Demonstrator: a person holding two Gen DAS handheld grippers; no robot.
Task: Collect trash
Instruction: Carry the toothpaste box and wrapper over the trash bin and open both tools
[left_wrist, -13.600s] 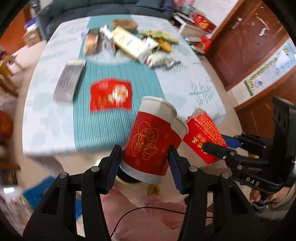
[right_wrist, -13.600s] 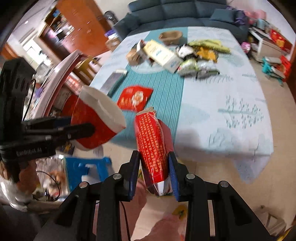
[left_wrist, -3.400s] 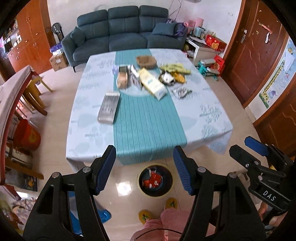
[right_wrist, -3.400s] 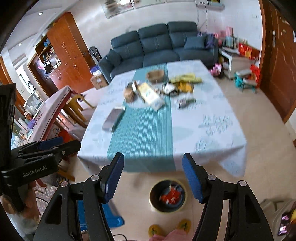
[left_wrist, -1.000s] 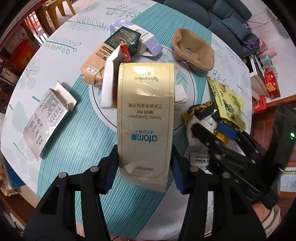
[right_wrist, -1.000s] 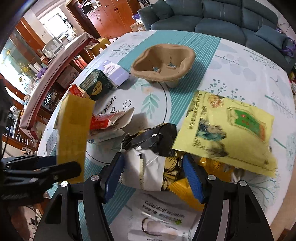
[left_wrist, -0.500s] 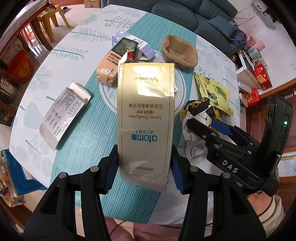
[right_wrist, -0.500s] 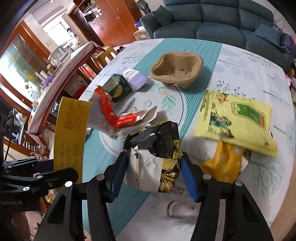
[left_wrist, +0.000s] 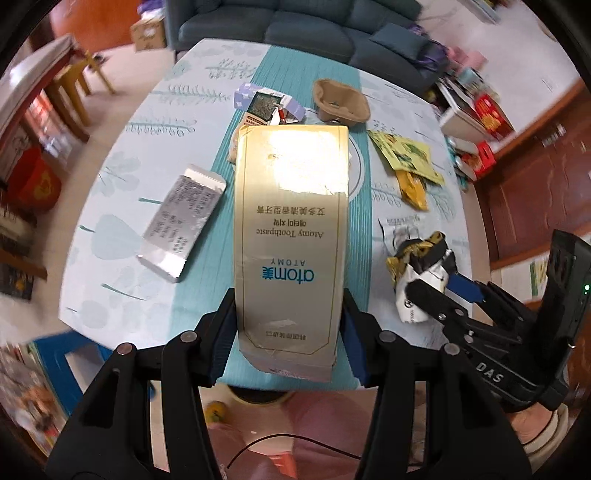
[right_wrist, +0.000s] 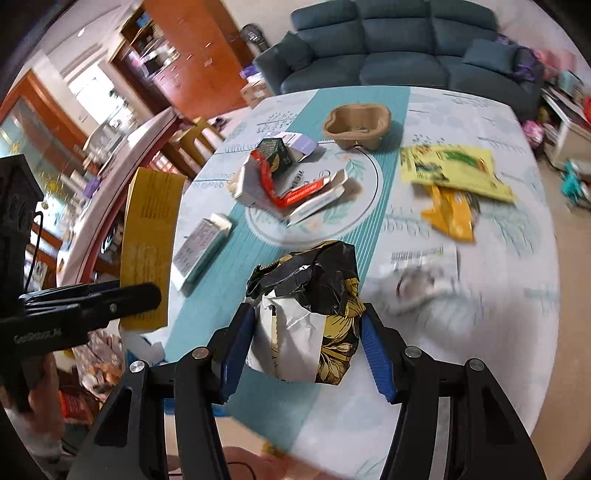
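Left tongs (left_wrist: 288, 332) pinching the toothpaste box (left_wrist: 291, 236), right tongs (right_wrist: 306, 350) pinching the crumpled wrapper (right_wrist: 310, 314) — keep both squeezes firm, clear of the counter (right_wrist: 498, 332).

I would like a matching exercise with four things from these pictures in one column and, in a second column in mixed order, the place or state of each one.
Things:
1. gold toothpaste box
2. crumpled black and gold wrapper
3. brown pulp cup tray
4. silver carton

Place or state:
A. lying flat on the table, not held
B. between the jaws of the right gripper
C. standing on the teal stripe at the far end, near the sofa
D. between the jaws of the left gripper

Pairs: 1-D, 2-B, 3-C, 4-A
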